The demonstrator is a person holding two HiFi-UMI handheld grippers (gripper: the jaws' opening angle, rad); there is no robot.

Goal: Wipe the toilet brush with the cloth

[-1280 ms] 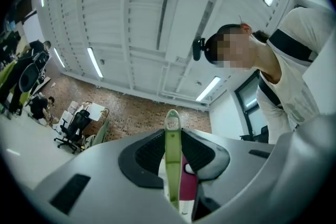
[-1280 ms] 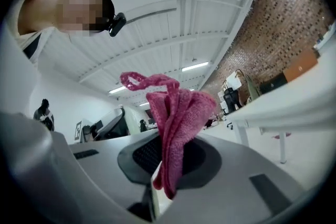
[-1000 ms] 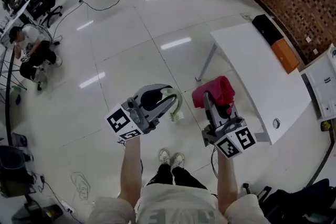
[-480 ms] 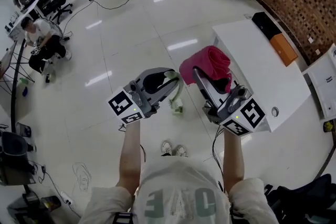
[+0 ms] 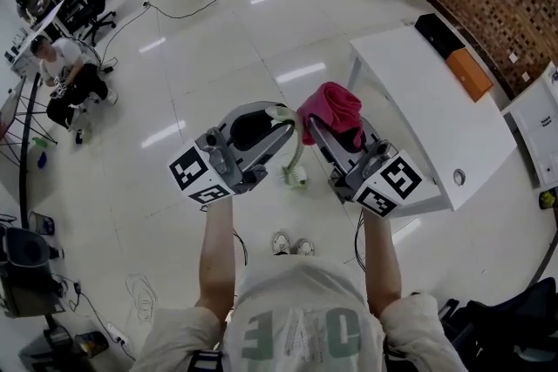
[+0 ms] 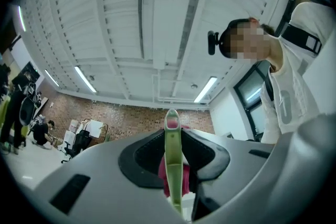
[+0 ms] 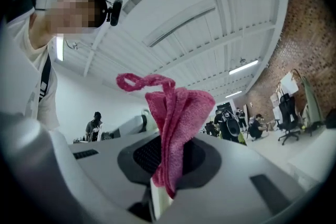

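The toilet brush [image 5: 295, 161] hangs in the air above the floor, between the two grippers, with its pale green handle going up and its white head pointing down toward the person's shoes [image 5: 290, 245]. The left gripper [image 5: 277, 123] holds it: in the left gripper view the jaws stand narrow and press on the thin handle [image 6: 172, 165] from both sides, and the handle's tip with its small hole rises past them. The right gripper [image 5: 324, 131] has its jaws closed on the pink cloth [image 5: 333, 107], which bunches up above the pads and ends in a small loop [image 7: 142, 81]. The cloth is just beside the upper part of the handle, on its right; whether they touch I cannot tell. Right of the right gripper runs the long left edge of a white table [image 5: 418, 100], and its near corner is close to that gripper's marker cube. At the table's far end lie a black box [image 5: 440, 35] and an orange box [image 5: 471, 74]. To the left and far side the glossy tiled floor [image 5: 174, 170] is wide and open, until a seated person [image 5: 61, 70] at desks at the far left.
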